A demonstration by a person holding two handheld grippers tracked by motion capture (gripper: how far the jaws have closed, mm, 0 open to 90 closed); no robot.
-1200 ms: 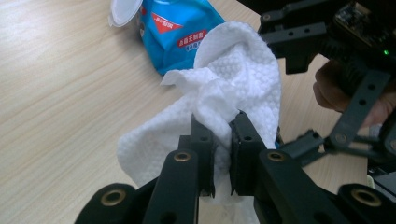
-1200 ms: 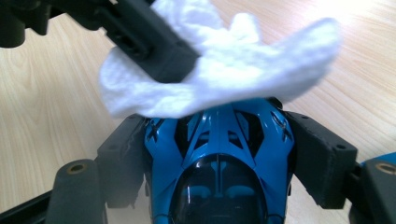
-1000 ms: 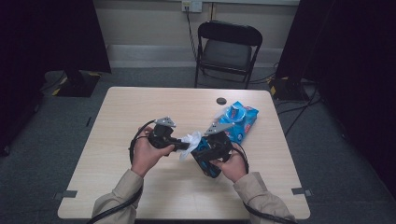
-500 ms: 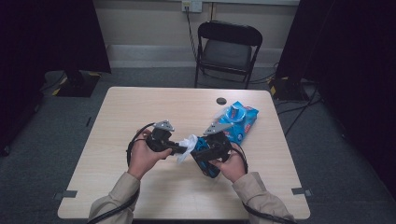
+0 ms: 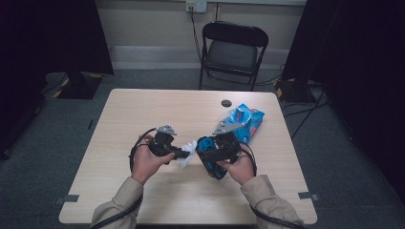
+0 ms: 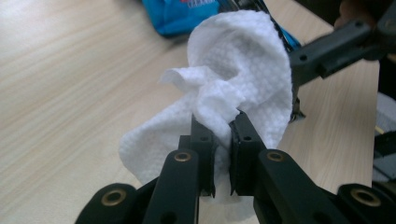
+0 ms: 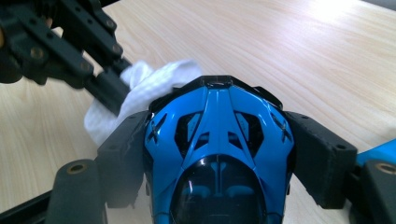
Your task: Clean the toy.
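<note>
Little has shifted since a second ago: the left gripper (image 5: 184, 153) has edged slightly with its wipe, while the right gripper (image 5: 206, 153) has kept its place above the table (image 5: 143, 109). Clenched tight, the left gripper's fingers (image 6: 201, 140) pinch a crumpled white wipe (image 6: 233, 84), which bunches up just beyond their tips and hangs down on both sides of them. That wipe is pressed against the nose of a blue toy car (image 7: 219, 135), which sits between the right gripper's fingers (image 7: 317, 154); these stand wide and grasp the car by its two flanks, with the car's dark windscreen nearest the camera and its nose pointing away past the fingertips. From the right gripper view the wipe lies just beyond and to the left of the fingertips, touching the car's front edge. Farther off, past the right gripper's fingers, a blue packet (image 5: 246, 121) lies flat on the table, and a small dark round object (image 5: 226, 103) rests near it.
</note>
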